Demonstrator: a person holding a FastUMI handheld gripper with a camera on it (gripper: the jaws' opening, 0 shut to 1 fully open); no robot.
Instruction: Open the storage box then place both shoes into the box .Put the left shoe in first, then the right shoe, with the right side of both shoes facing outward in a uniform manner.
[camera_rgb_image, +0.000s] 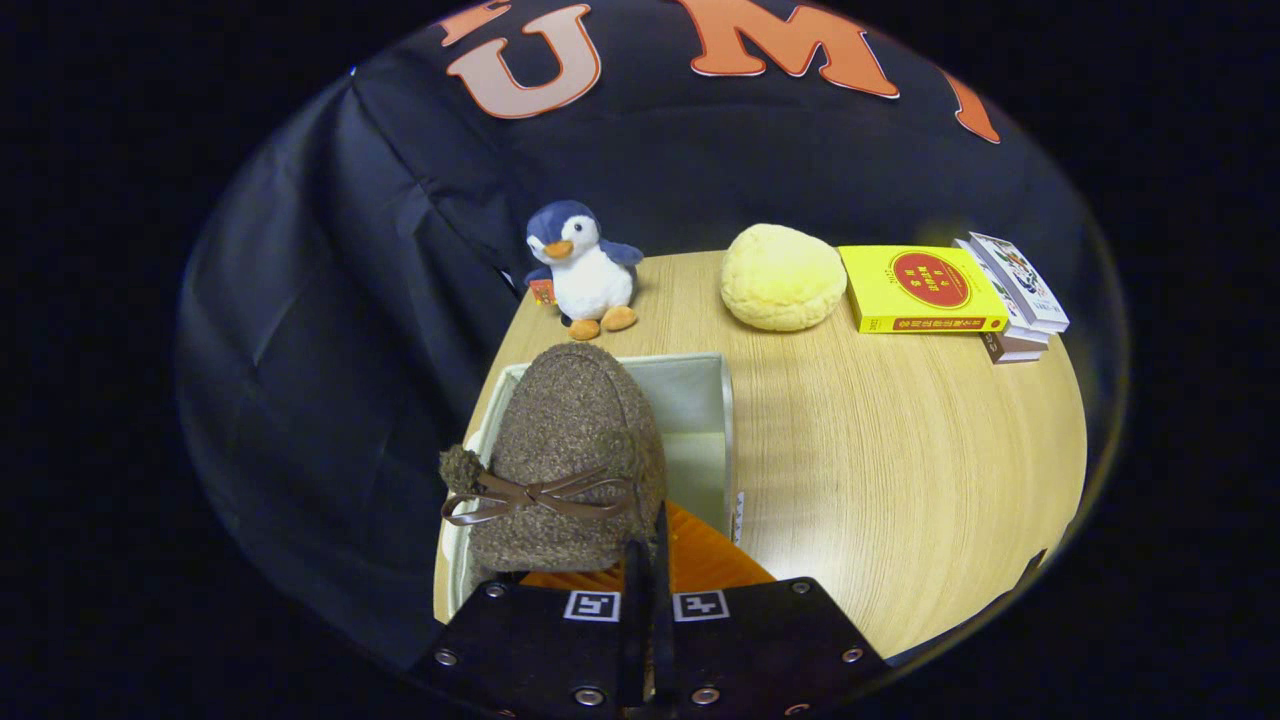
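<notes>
Brown fuzzy shoe (570, 460) with bow, toe-forward over open storage box (700, 420)

The yellow book (925, 290) carries print on its red round emblem and spine, too small to read. The square coded markers (645, 605) on the hand-held gripper (648, 570) bear no letters.

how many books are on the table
3: a yellow book beside the round yellow cushion, and next to it two stacked books, the white top book on a dark bottom book. More may be hidden underneath.
</notes>
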